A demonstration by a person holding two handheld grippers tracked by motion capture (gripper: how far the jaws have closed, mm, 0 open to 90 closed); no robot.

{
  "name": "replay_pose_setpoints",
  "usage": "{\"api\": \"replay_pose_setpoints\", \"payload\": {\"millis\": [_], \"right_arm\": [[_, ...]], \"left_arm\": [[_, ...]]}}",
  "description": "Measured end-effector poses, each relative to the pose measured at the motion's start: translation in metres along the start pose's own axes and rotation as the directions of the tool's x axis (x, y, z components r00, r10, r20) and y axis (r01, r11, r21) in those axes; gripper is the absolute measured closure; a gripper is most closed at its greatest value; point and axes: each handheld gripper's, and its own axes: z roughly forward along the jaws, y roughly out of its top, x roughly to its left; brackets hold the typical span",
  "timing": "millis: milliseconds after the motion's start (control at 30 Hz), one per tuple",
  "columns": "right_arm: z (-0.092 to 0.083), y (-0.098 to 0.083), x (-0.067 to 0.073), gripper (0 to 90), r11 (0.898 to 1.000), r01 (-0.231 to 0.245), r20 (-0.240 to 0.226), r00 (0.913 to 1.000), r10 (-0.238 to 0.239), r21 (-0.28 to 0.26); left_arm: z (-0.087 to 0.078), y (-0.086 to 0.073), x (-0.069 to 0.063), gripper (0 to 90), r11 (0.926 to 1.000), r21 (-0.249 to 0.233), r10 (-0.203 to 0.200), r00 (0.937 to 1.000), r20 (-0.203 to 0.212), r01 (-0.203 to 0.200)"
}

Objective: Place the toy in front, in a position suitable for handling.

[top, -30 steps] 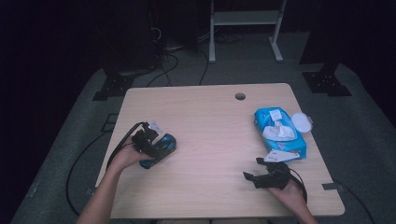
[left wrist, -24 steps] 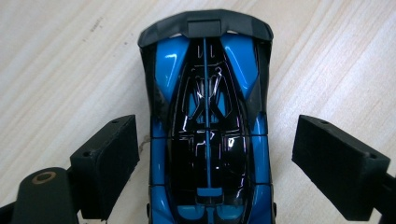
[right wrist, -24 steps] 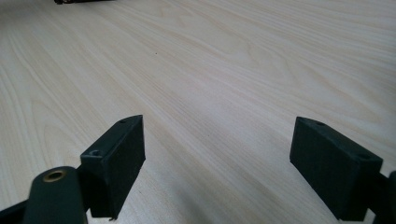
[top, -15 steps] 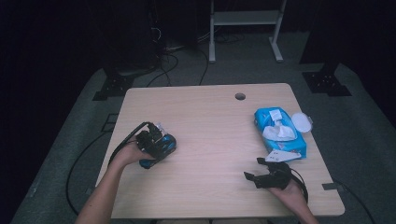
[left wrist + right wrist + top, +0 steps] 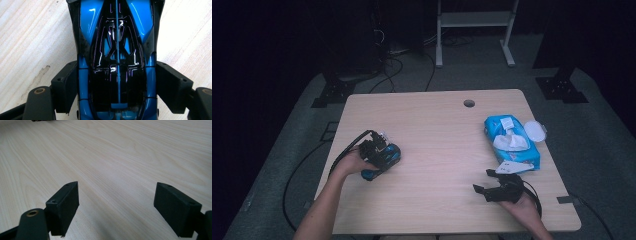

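left tongs closing on the toy car

while the right tongs (image 5: 484,191) rest spread wide and empty low over the bare wood near the front right of the table (image 5: 437,125), the left tongs (image 5: 384,156) are down over the blue and black toy car (image 5: 116,62) at the table's left side. in the left gripper view the car lies lengthwise between the two black pads (image 5: 65,86), its roof facing the camera and its body running away from the tongs. the jaws have just been closing with the car between them, and both pads now sit right at the car's blue flanks; on the right the pad looks to be touching, on the left contact looks made too, though how firmly they press i cannot tell

to do this step well, i judge the squeeze should finish evenly on the broad middle of the body, where the sides run parallel, not on the narrowing nose. the shell is glossy and may slip, so the grip should be square and firm before any lift, with the car kept level. the blue wipes pack (image 5: 511,142) and its white lid (image 5: 535,132) lie well apart on the right and are no obstacle
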Motion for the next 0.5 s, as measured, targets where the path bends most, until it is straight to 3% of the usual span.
{"api": "replay_pose_setpoints", "payload": {"millis": [200,500], "right_arm": [[-0.0002,-0.0002,-0.0002,19.5,1.000,0.000,-0.002,1.0000,0.000,-0.002],[0.0002,-0.0004,-0.0008,19.5,1.000,-0.007,-0.004,1.0000,0.007,0.001]], "left_arm": [[0.0026,-0.0004,0.0006,25.0,0.9997,0.023,0.000,1.0000,0.009,-0.001],[0.0021,-0.0009,0.0025,25.2,0.9998,0.020,0.001,0.9998,0.019,-0.001]]}}
